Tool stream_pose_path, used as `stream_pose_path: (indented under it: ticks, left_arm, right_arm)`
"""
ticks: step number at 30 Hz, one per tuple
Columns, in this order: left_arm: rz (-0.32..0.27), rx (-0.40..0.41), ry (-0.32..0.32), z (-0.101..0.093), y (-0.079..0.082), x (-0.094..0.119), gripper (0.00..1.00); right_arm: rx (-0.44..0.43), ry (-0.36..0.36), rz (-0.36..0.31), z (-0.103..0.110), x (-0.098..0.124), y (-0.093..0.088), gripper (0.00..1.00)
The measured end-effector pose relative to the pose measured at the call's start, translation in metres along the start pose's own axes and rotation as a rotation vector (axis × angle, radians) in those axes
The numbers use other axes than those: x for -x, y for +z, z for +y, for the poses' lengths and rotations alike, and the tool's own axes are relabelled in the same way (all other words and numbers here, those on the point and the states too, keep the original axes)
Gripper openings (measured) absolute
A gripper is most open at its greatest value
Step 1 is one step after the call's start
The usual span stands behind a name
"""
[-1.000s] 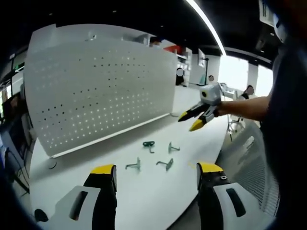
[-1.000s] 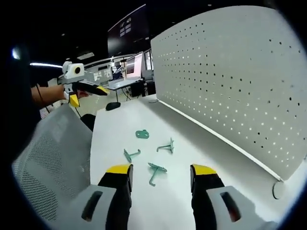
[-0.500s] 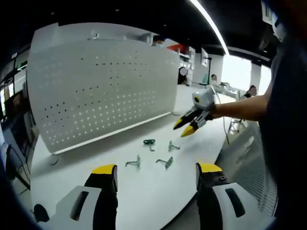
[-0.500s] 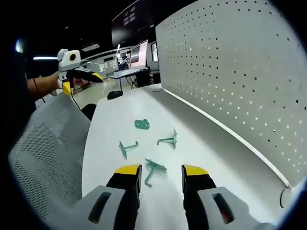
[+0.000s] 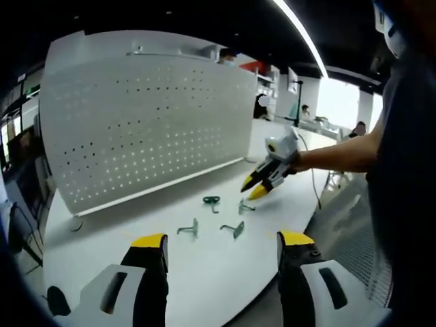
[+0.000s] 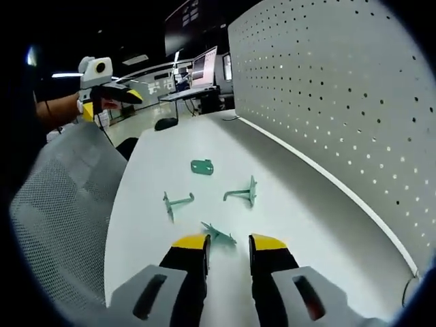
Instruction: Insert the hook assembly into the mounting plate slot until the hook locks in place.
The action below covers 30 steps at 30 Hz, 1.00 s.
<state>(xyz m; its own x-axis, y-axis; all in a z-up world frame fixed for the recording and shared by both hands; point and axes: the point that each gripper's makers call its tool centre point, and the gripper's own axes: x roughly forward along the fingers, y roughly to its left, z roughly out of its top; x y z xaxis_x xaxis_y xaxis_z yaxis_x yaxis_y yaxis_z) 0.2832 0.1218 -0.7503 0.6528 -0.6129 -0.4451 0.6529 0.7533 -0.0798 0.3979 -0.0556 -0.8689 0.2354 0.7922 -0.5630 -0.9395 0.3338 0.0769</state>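
Setting: a white table (image 6: 286,225) is backed by an upright white perforated panel (image 5: 143,129), with a mesh chair back (image 6: 61,204) at the near edge and desks with monitors beyond

Items on the table: four green pieces are laid apart, presumably so that each can be picked singly
- a flat green plate (image 6: 201,166), farthest out in the right gripper view; this is judged to be the mounting plate
- a hook (image 6: 242,193) standing on its base
- a hook (image 6: 174,202) lying beside it
- a hook (image 6: 218,235) lying just ahead of the right gripper (image 6: 228,243)

Tools: the right gripper's jaws are drawn near together about that last hook; whether it is yet pinched cannot be told. The left gripper (image 5: 221,242) is held back with jaws spread wide, nothing between them, apparently kept free for the plate
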Motion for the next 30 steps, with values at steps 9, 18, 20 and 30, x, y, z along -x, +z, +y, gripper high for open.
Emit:
stream_pose_path:
  ticks: [9, 18, 20, 30]
  left_arm:
    - [0.005, 0.003, 0.005, -0.002, -0.001, 0.000, 0.66]
    - [0.007, 0.002, 0.001, -0.003, 0.000, -0.002, 0.66]
    - [0.010, 0.001, -0.001, -0.003, -0.001, -0.002, 0.65]
    - [0.012, -0.002, -0.008, -0.005, -0.001, -0.002, 0.65]
  right_arm:
    - [0.012, 0.019, 0.014, 0.001, -0.006, -0.004, 0.16]
    - [-0.001, 0.041, 0.025, 0.006, -0.006, -0.009, 0.14]
    - [-0.003, 0.047, 0.031, 0.008, -0.005, -0.011, 0.13]
    - [0.010, 0.061, 0.056, 0.013, -0.006, -0.017, 0.06]
